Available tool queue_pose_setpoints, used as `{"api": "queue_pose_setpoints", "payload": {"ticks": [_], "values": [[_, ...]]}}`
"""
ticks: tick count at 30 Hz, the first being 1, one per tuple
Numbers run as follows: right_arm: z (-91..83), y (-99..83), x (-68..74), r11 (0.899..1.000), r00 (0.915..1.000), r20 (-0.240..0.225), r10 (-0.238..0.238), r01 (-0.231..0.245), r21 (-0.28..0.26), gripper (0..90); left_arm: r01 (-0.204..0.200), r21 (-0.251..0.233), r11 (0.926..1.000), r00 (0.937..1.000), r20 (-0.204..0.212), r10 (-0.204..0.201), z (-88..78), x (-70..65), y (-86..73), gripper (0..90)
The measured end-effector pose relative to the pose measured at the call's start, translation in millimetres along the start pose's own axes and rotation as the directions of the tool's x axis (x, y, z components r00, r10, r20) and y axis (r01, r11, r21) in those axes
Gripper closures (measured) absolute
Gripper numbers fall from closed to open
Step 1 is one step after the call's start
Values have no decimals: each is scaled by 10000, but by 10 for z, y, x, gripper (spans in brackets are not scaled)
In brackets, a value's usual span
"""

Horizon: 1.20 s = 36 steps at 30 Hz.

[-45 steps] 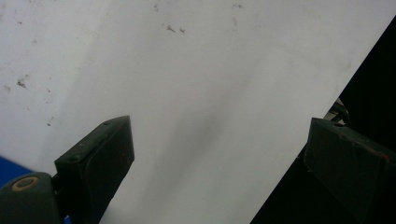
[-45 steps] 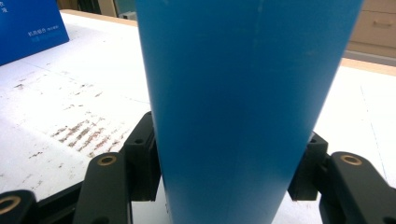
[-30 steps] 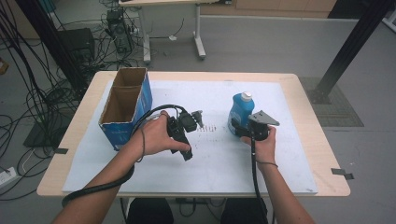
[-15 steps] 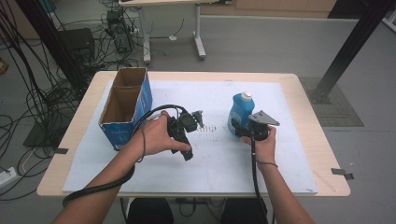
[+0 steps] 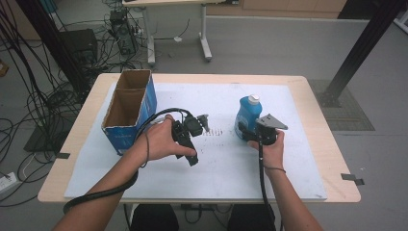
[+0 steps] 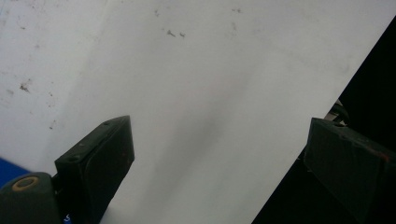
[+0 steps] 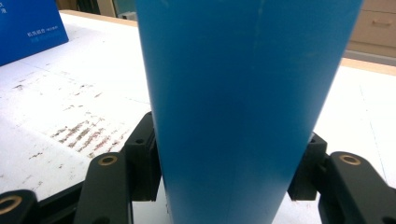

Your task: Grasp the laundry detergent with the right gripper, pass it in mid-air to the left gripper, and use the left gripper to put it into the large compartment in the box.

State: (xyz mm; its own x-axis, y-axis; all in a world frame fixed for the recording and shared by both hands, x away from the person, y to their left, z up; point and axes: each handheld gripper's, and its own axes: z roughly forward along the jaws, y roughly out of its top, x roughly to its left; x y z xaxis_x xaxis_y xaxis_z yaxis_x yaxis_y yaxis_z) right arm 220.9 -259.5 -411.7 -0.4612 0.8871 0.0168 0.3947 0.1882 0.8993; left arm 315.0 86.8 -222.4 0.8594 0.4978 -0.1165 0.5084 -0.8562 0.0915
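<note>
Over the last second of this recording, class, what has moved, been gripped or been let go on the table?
Nothing has visibly changed. The right gripper stays shut on the upright blue bottle, the left gripper stays open above the white mat with nothing between its jaws, and the cardboard box sits where it was on the mat's left side.
</note>
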Motion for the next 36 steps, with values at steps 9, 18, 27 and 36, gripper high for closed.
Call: {"api": "queue_pose_setpoints", "payload": {"ticks": [9, 18, 27, 36], "values": [[-25, 20, -42, 10000, 9998, -178, 10, -9, 55, 415, -8, -32, 10000, 9999, -139, 7, -9, -1, -69, 90], [-96, 6, -84, 10000, 9991, -424, 90, -91, -27, 419, 1, -78, 10000, 9997, -231, -3, -73, 19, -131, 91], [-217, 38, -147, 9998, 9942, -1079, -1, -19, -186, 420, -209, -414, 9989, 9992, -347, 195, -193, 14, -193, 90], [-311, 115, -234, 9997, 9826, -1853, -106, 64, -230, 421, -466, -551, 9974, 9985, -296, 450, -300, 8, -224, 92]]}}
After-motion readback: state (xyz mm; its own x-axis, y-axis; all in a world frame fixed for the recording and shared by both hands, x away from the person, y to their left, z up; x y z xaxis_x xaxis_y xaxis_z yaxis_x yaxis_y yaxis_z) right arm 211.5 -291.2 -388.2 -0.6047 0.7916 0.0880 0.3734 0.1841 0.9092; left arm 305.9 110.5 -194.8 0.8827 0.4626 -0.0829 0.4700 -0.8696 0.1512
